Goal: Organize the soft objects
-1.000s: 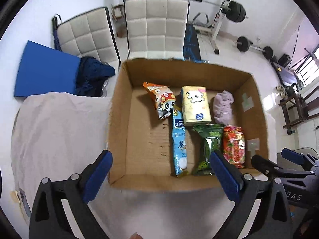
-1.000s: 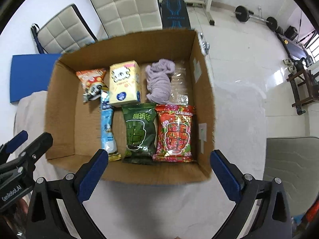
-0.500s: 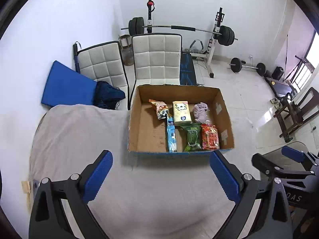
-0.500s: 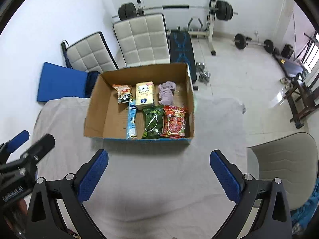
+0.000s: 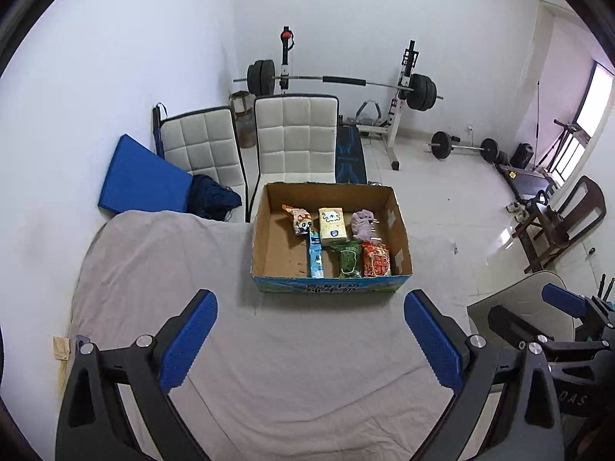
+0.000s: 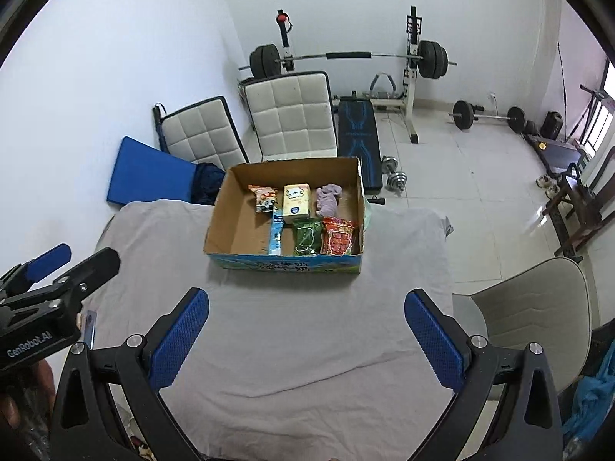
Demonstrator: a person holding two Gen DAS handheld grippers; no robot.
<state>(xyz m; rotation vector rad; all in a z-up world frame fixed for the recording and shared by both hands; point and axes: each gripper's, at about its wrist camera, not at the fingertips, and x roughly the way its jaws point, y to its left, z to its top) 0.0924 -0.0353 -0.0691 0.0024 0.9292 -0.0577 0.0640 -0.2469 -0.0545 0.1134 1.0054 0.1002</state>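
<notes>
A cardboard box stands at the far side of a table covered in grey cloth. Inside lie a red snack bag, a green bag, a light blue pack, a yellow tissue pack, a panda snack bag and a lilac cloth. My left gripper and right gripper hang open and empty, well back from the box.
Two white padded chairs and a blue mat stand behind the table. A barbell rack and weights fill the back of the room. A grey chair sits to the table's right, a dark wooden chair further right.
Both grippers have pulled far back and up from just over the box; the box now looks small across the table. Both stayed open and empty.
</notes>
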